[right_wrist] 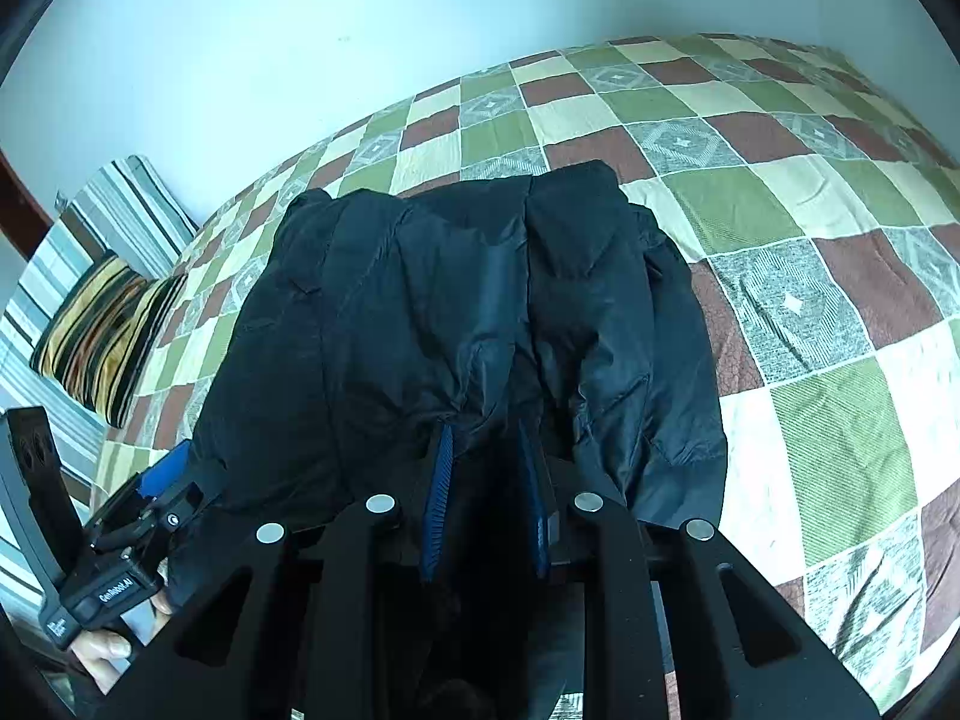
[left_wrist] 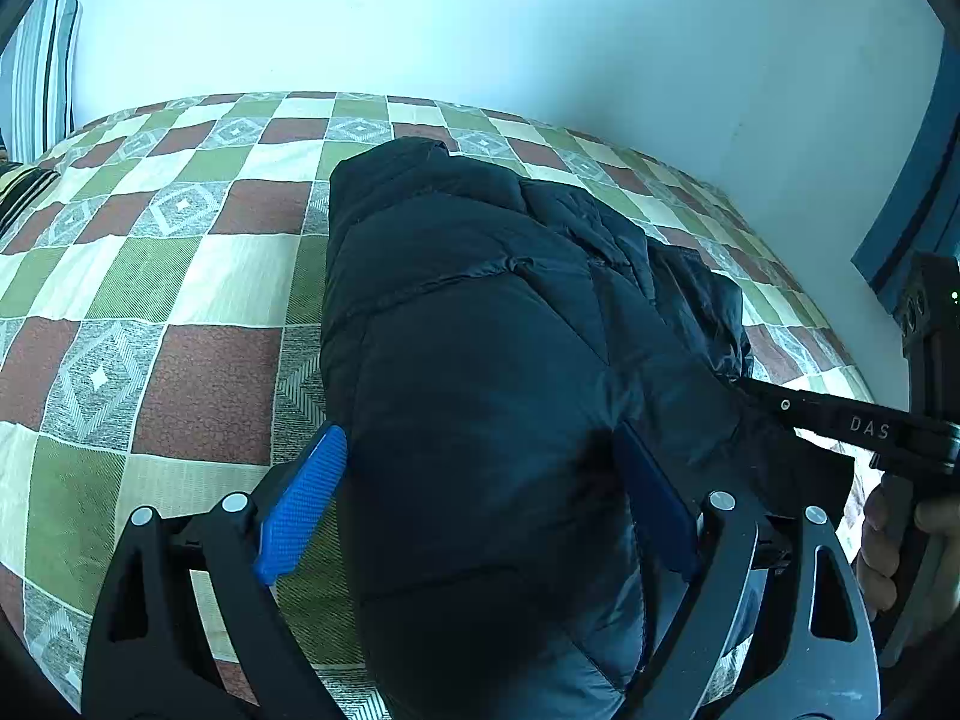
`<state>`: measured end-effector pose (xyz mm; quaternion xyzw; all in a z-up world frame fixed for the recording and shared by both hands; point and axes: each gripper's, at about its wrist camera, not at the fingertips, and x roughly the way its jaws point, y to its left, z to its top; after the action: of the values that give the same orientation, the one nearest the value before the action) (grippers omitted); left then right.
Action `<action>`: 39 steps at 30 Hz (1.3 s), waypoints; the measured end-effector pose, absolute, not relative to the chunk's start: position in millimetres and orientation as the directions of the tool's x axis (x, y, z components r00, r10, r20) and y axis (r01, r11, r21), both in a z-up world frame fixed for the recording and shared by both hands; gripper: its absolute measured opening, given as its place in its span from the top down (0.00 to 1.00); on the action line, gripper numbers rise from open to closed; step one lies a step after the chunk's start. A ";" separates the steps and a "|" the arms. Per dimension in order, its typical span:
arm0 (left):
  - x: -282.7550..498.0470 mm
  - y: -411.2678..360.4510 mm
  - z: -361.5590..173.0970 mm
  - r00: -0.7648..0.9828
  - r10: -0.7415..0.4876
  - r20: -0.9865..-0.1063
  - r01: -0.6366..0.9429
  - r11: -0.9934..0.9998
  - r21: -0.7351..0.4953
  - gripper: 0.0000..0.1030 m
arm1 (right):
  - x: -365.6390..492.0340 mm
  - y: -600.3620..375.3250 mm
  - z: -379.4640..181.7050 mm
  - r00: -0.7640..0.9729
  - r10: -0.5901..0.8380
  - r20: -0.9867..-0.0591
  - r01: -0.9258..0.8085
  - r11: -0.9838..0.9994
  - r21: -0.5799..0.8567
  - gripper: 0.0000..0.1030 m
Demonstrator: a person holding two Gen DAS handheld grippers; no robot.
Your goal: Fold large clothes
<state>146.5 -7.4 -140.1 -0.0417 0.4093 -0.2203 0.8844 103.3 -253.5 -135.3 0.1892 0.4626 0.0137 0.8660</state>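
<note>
A black puffer jacket (left_wrist: 480, 300) lies folded into a thick bundle on a bed with a checked quilt (left_wrist: 180, 276). My left gripper (left_wrist: 480, 429) stands wide open astride the bundle's near end. Its left blue pad (left_wrist: 300, 510) meets the jacket's edge only at the tip, and its right pad (left_wrist: 654, 498) is sunk into a fold. My right gripper (right_wrist: 485, 429) is open by a narrow gap, with the jacket (right_wrist: 456, 300) bunched over its fingertips. From the left wrist, the right gripper (left_wrist: 744, 387) pokes at the bundle's right edge. The left gripper (right_wrist: 168, 480) shows at the jacket's left side.
Striped pillows (right_wrist: 102, 330) lie at the head of the bed, with a striped cushion (right_wrist: 120, 210) leaning on the pale wall (left_wrist: 480, 18) behind. A blue door frame (left_wrist: 924, 180) stands at the right. A hand (left_wrist: 882, 546) holds the right gripper, another hand (right_wrist: 102, 648) the left.
</note>
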 end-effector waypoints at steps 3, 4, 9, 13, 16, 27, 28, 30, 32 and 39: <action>147.4 -6.7 -140.4 0.567 -0.428 -0.704 0.355 0.898 -0.260 0.12 | 101.2 -258.5 -129.5 0.585 0.205 -0.785 0.157 0.920 0.358 0.78; 148.0 -6.5 -140.7 0.566 -0.430 -0.703 0.356 0.897 -0.262 0.12 | 100.6 -258.7 -127.0 0.589 0.211 -0.780 0.154 0.918 0.365 0.77; 148.2 -7.1 -141.2 0.564 -0.432 -0.703 0.355 0.896 -0.266 0.12 | 101.8 -246.5 -129.4 0.572 0.231 -0.787 0.120 0.926 0.358 0.59; 148.8 -7.2 -141.9 0.562 -0.430 -0.706 0.357 0.897 -0.262 0.12 | 105.7 -239.5 -142.4 0.532 0.224 -0.817 0.111 0.938 0.329 0.59; 149.6 -8.0 -143.1 0.559 -0.432 -0.708 0.356 0.896 -0.266 0.12 | 106.4 -238.7 -148.1 0.518 0.229 -0.824 0.104 0.940 0.326 0.75; 149.5 -11.7 -132.1 0.575 -0.403 -0.712 0.361 0.906 -0.221 0.12 | 101.9 -238.3 -149.6 0.536 0.136 -0.833 0.091 0.972 0.218 0.92; 149.7 -11.3 -131.6 0.580 -0.395 -0.712 0.358 0.909 -0.212 0.12 | 102.0 -239.3 -149.8 0.536 0.132 -0.834 0.096 0.972 0.216 0.92; 150.0 -12.0 -132.4 0.582 -0.387 -0.715 0.359 0.911 -0.201 0.12 | 101.1 -242.8 -150.9 0.537 0.104 -0.837 0.105 0.977 0.188 0.92; 151.0 -14.9 -135.6 0.571 -0.388 -0.723 0.364 0.910 -0.200 0.12 | 99.0 -244.2 -152.6 0.534 0.084 -0.841 0.108 0.980 0.167 0.92; 160.0 -36.8 -164.9 0.504 -0.384 -0.774 0.400 0.898 -0.185 0.11 | 102.1 -262.3 -185.1 0.480 0.086 -0.873 0.133 0.977 0.169 0.92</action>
<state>160.0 -36.8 -164.9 0.0088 0.4439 -0.2259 0.8671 102.1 -262.3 -185.1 0.1075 0.5099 -0.0139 0.8534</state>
